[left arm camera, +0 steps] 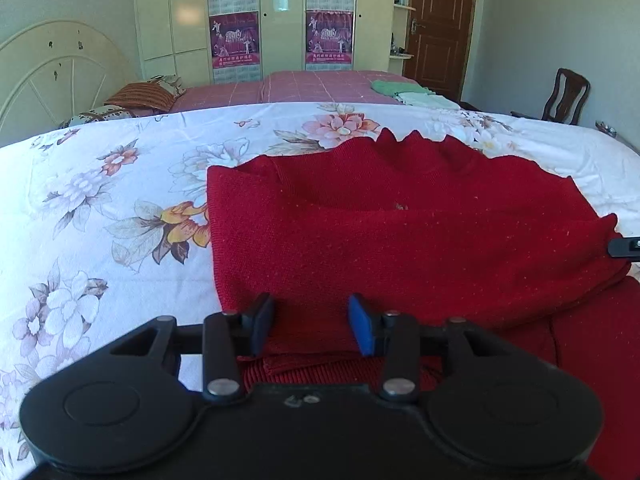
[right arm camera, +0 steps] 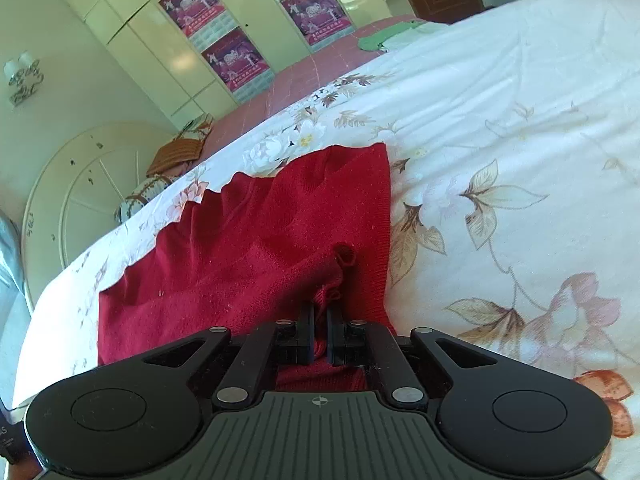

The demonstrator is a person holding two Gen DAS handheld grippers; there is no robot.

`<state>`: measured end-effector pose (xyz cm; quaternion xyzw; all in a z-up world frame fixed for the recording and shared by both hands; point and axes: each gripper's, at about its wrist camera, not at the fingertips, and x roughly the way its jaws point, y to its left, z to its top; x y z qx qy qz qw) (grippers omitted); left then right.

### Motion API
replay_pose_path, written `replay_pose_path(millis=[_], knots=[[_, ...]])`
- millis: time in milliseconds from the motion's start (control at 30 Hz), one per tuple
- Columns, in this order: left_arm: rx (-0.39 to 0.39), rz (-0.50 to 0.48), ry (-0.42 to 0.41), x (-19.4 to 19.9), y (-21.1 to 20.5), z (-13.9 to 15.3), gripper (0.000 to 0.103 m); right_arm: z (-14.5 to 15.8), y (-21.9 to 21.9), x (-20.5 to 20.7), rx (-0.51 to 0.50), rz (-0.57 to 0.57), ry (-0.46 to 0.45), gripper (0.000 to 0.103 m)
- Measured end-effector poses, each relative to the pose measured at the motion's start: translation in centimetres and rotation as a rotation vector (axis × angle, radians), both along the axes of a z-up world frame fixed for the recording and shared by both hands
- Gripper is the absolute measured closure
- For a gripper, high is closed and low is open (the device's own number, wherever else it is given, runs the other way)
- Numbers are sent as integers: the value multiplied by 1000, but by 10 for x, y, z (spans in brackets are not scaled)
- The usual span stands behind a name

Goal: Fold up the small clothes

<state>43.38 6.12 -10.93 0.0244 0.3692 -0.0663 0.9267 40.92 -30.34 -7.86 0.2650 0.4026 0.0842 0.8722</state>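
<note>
A red knit sweater (left arm camera: 400, 240) lies partly folded on the white floral bedsheet (left arm camera: 100, 208), neckline toward the far side. My left gripper (left arm camera: 310, 320) hovers at the sweater's near hem. Its blue pads (left arm camera: 362, 330) stand apart, the cloth lying flat under the gap, so it is open. My right gripper (right arm camera: 319, 312) is shut on a bunched fold of the red sweater (right arm camera: 248, 248) at its right edge, with the cloth rising in a ridge from the fingers. A black tip of the right gripper (left arm camera: 624, 246) shows at the sweater's right side in the left wrist view.
Beyond lies a second bed with a pink checked cover (left arm camera: 312, 86), carrying folded green and white clothes (left arm camera: 408, 94). A white headboard (left arm camera: 52, 76) and pillows (left arm camera: 140, 98) stand at the left. Wardrobe (left arm camera: 280, 16), brown door (left arm camera: 440, 24) and wooden chair (left arm camera: 566, 96) stand behind.
</note>
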Motion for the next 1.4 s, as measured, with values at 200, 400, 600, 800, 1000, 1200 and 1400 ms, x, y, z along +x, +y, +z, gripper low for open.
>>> replay_pose_path(millis=[200, 400, 600, 800, 1000, 1200, 1400], knots=[[-30, 6, -10, -3, 7, -1, 61, 22, -5, -19, -8, 1, -152, 16], [-34, 15, -14, -3, 7, -1, 61, 11, 3, 8, -52, 34, -89, 51], [-34, 29, -33, -6, 6, -2, 60, -2, 20, 21, -164, 138, -91, 101], [-8, 52, -47, -8, -1, -3, 59, 20, 32, 6, -359, 96, -266, 101], [-33, 45, -79, -12, 3, 15, 59, -1, 32, 16, -363, 103, -108, 101], [-63, -85, -69, 9, -57, 19, 58, 19, 68, 12, -392, 168, -250, 52], [-15, -162, -65, 5, -62, -7, 52, -17, 100, 16, -512, 294, -217, 66]])
